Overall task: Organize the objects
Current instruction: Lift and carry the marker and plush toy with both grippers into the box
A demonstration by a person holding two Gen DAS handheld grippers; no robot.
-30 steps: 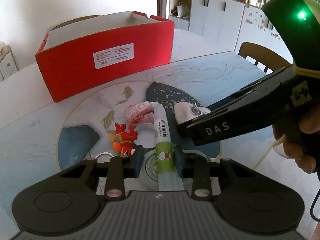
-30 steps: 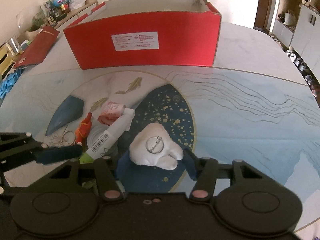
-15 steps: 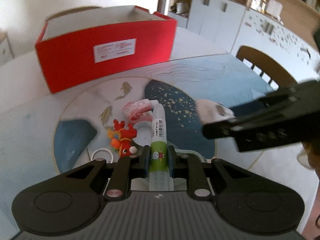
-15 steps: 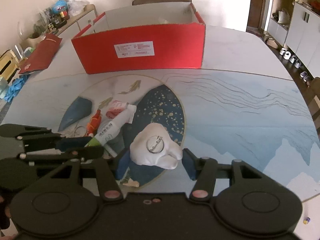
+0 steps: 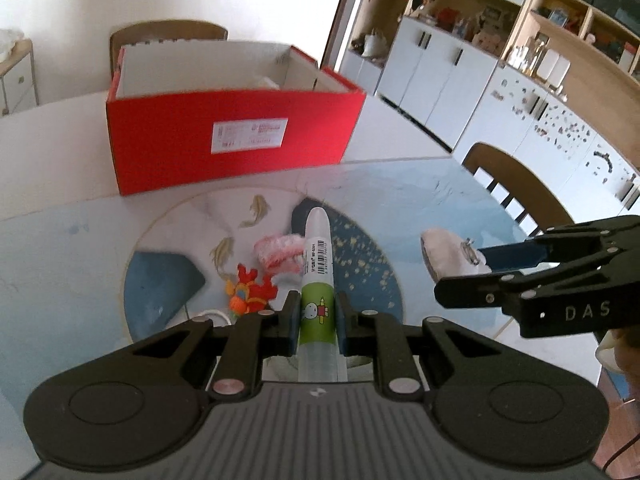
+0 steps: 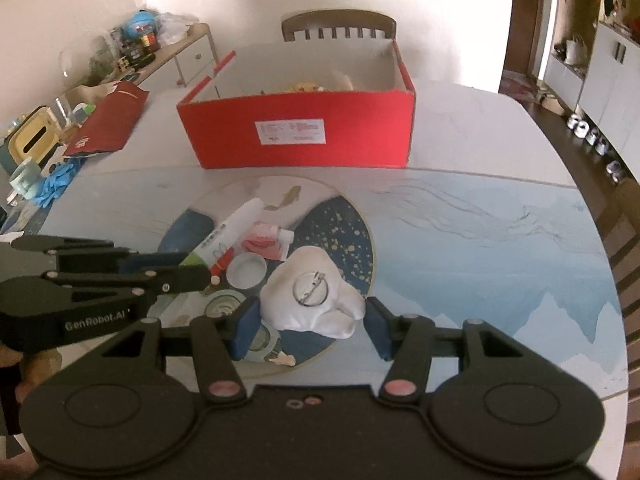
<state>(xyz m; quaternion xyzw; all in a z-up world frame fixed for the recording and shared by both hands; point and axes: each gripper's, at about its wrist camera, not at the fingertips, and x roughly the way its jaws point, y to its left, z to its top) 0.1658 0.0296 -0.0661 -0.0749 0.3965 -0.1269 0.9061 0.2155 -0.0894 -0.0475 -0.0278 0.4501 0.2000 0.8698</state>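
My left gripper (image 5: 316, 308) is shut on a white tube with a green cartoon label (image 5: 315, 268), which points forward above the table. In the right wrist view, the same tube (image 6: 236, 228) sticks out of the left gripper (image 6: 200, 270) at the left. My right gripper (image 6: 312, 326) is shut on a white soft figure with a round pin on its back (image 6: 312, 300). From the left wrist view, that white figure (image 5: 444, 254) hangs clear of the table in the right gripper (image 5: 460, 270). An open red box (image 6: 296, 132) (image 5: 240, 140) stands ahead with some things inside.
A red toy (image 5: 250, 292), a pink and white packet (image 5: 278, 248) and a white ring (image 5: 208, 316) lie on the round printed mat. A white cap (image 6: 246, 270) and a tape roll (image 6: 222, 306) sit near them. A red lid (image 6: 108, 120) lies far left, with chairs behind and right.
The left jaws closed onto the tube and lifted it off the mat. Both grippers rose with their objects, so the red box's inside now shows.
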